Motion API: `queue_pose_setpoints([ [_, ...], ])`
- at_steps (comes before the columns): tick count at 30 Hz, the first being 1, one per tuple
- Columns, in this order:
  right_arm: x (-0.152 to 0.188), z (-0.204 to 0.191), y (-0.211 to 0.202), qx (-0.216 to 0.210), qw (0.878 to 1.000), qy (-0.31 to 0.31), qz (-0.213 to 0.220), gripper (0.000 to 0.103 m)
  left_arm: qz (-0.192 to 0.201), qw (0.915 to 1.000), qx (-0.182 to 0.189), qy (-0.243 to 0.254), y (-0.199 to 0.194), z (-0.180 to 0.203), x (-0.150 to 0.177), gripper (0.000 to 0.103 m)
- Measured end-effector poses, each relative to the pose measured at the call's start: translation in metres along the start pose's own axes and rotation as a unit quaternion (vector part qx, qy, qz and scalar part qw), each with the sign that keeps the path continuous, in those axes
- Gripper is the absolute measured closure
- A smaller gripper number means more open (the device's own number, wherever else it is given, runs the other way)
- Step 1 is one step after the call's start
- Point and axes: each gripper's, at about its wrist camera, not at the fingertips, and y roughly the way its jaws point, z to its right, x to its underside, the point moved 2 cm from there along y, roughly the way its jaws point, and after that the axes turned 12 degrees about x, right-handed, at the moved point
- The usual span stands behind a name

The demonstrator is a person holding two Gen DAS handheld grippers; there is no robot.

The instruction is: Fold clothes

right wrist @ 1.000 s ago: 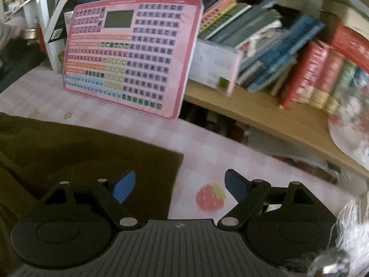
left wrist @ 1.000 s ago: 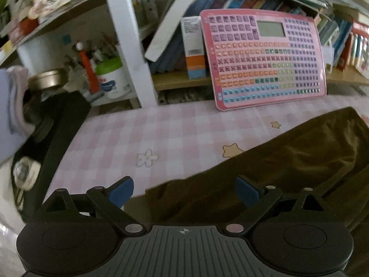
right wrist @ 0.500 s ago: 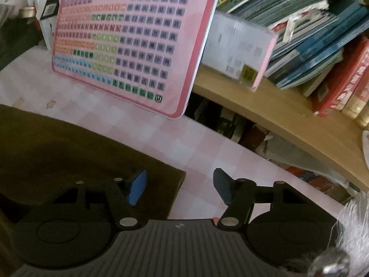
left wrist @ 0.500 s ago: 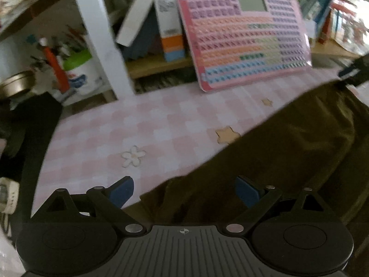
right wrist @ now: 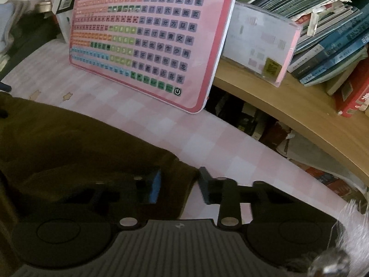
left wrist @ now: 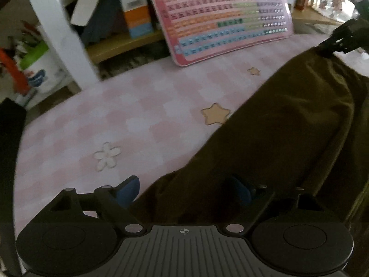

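Observation:
A dark olive-brown garment (left wrist: 288, 127) lies spread on the pink checked tablecloth (left wrist: 115, 120). My left gripper (left wrist: 184, 191) is open, and the garment's near corner lies between its blue pads. In the right wrist view the same garment (right wrist: 69, 143) fills the left half. My right gripper (right wrist: 180, 185) straddles the garment's other corner with its jaws narrowed. A strip of tablecloth (right wrist: 207, 143) still shows between the cloth edge and the right finger. The right gripper (left wrist: 341, 39) also shows in the left wrist view, at the garment's far corner.
A pink toy keyboard board (left wrist: 226, 16) (right wrist: 147, 37) leans against the bookshelf behind the table. Stacked books (right wrist: 322, 34) fill the wooden shelf. A white shelf post (left wrist: 57, 30) and jars stand at the back left. A black object (left wrist: 7, 150) borders the table's left side.
Both grippers have moved forward and down onto the garment's corners. The right gripper's jaws have narrowed a lot around its corner. The left gripper's jaws stay wide.

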Motion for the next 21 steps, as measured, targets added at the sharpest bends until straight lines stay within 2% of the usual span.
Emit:
queue_pose_setpoints([
  [2, 0.001, 0.0, -0.001, 0.0, 1.0, 0.006, -0.002, 0.084, 0.012, 0.9999, 0.001, 0.002, -0.004, 0.0, -0.001, 0.023],
  [3, 0.001, 0.0, -0.001, -0.001, 1.0, 0.009, -0.003, 0.087, 0.018, 0.9998, 0.002, 0.003, -0.006, 0.0, -0.002, 0.031],
  [5, 0.001, -0.002, -0.003, 0.003, 1.0, 0.016, -0.005, 0.09, 0.031, 0.9995, 0.003, 0.005, -0.009, 0.0, -0.003, 0.061],
  [6, 0.001, -0.002, -0.005, 0.009, 1.0, 0.02, -0.003, 0.091, 0.037, 0.9993, 0.003, 0.006, -0.011, 0.0, -0.004, 0.088],
  [7, 0.0, -0.001, -0.008, 0.016, 1.0, 0.026, 0.003, 0.091, 0.043, 0.999, 0.004, 0.008, -0.013, 0.0, -0.005, 0.095],
  [9, -0.002, 0.002, -0.023, 0.036, 0.998, 0.045, 0.032, 0.092, 0.055, 0.9984, 0.005, 0.01, -0.017, 0.0, -0.006, 0.096],
  [11, -0.004, 0.004, -0.042, 0.059, 0.993, 0.071, 0.07, 0.092, 0.086, 0.9962, -0.008, 0.007, -0.027, 0.003, -0.009, 0.097],
  [15, -0.003, -0.001, -0.074, 0.102, 0.987, 0.071, 0.104, 0.093, 0.129, 0.9911, -0.018, 0.027, -0.047, 0.019, -0.013, 0.097],
  [21, 0.025, -0.007, -0.15, 0.127, 0.969, 0.125, 0.171, 0.093, 0.18, 0.9806, -0.029, 0.071, -0.084, 0.052, 0.004, 0.097],
])
